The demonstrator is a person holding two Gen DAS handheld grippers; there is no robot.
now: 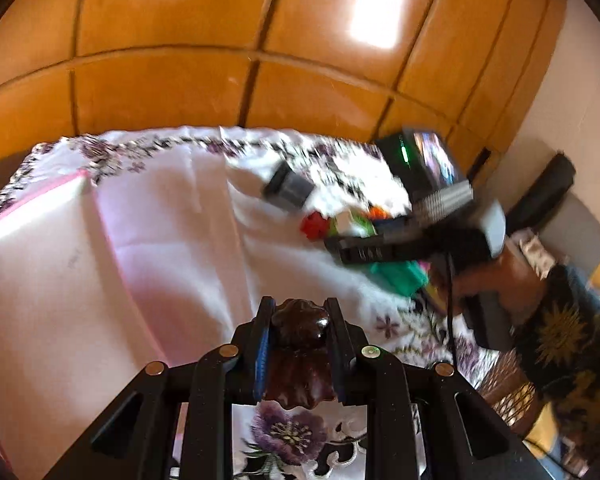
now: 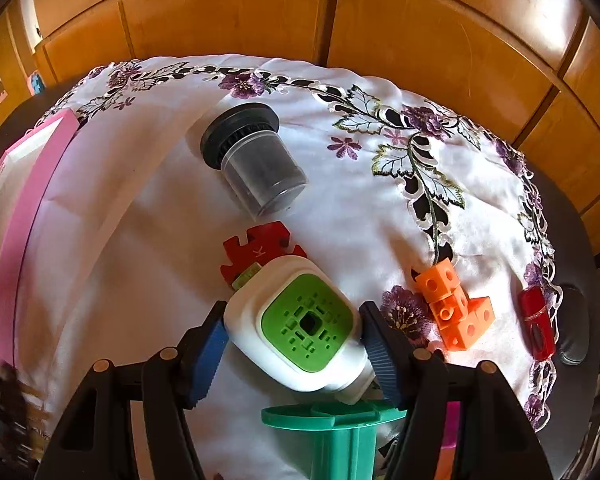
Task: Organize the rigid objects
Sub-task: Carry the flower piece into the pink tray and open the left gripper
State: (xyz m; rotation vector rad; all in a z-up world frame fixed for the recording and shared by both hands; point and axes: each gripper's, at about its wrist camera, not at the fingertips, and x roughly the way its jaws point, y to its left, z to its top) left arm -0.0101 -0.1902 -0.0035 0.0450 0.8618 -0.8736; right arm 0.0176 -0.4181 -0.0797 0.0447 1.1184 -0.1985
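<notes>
Left tool (image 1: 298, 322): pressed together on a dark brown glossy carved piece (image 1: 300, 344), which sits between the blue-padded fingers and projects a little past their tips, held above the white embroidered cloth (image 1: 160, 240) covering the surface. Right tool (image 2: 296, 344): fingers partly spread and flanking a white block with a green perforated face (image 2: 300, 324); the pads lie against or just beside its two sides, and whether they press on it cannot be told for certain. The block lies tilted, its far corner overlapping a red notched piece (image 2: 260, 246), its near corner above a green plastic part (image 2: 335, 420). Beyond it on the cloth lies a tipped clear jar with a dark lid (image 2: 252, 160); to the right lie joined orange cubes (image 2: 451, 304) and a red object (image 2: 535, 320). A pink-edged box (image 2: 28, 184) stands at the left.
</notes>
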